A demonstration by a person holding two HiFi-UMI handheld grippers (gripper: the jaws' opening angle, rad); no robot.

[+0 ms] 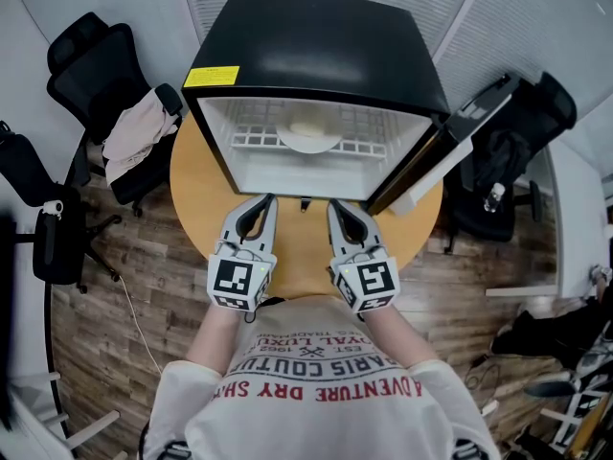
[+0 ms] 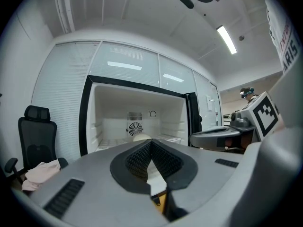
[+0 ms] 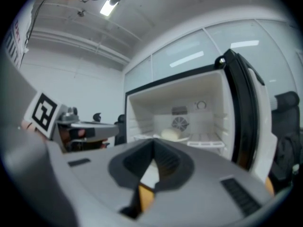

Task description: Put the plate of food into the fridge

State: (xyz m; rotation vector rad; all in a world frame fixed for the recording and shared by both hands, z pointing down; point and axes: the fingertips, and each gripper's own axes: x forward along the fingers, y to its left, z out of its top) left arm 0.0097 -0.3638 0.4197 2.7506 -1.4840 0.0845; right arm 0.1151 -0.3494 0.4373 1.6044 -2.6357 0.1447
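A black mini fridge stands open on a round wooden table, its door swung to the right. Inside, a white plate with a pale mound of food rests on the wire shelf. The food shows beyond both sets of jaws. My left gripper and right gripper hover side by side, level, just in front of the fridge's opening. Both are shut with nothing between the jaws.
A black office chair with a pale cloth draped over it stands left of the table. Another dark chair sits behind the open door at the right. A thin cable lies on the wood floor.
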